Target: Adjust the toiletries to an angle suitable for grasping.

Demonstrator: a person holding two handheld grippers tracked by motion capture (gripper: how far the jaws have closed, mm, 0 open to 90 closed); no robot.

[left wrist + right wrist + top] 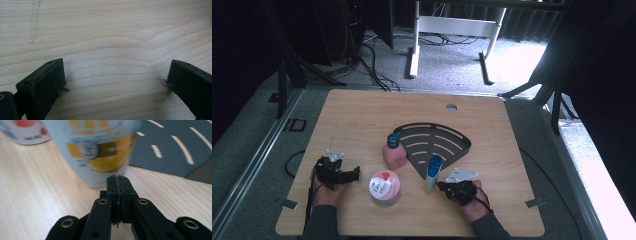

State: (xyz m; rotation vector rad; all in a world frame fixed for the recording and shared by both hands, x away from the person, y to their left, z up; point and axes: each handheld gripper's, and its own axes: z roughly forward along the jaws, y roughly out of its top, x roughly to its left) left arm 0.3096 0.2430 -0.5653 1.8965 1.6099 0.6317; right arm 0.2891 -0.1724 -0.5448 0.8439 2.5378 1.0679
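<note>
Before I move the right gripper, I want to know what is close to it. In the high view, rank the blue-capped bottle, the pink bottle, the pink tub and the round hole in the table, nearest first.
From the right gripper:
1. Blue-capped bottle, just ahead of its tips.
2. Pink tub, to the left.
3. Pink bottle, left and farther back.
4. Round hole, near the table's far edge.

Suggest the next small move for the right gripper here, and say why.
Probably open the right gripper: its fingers are pressed together just short of the white bottle with the blue cap, which stands upright beside the dark slotted rack. It cannot take the bottle while closed.
</note>
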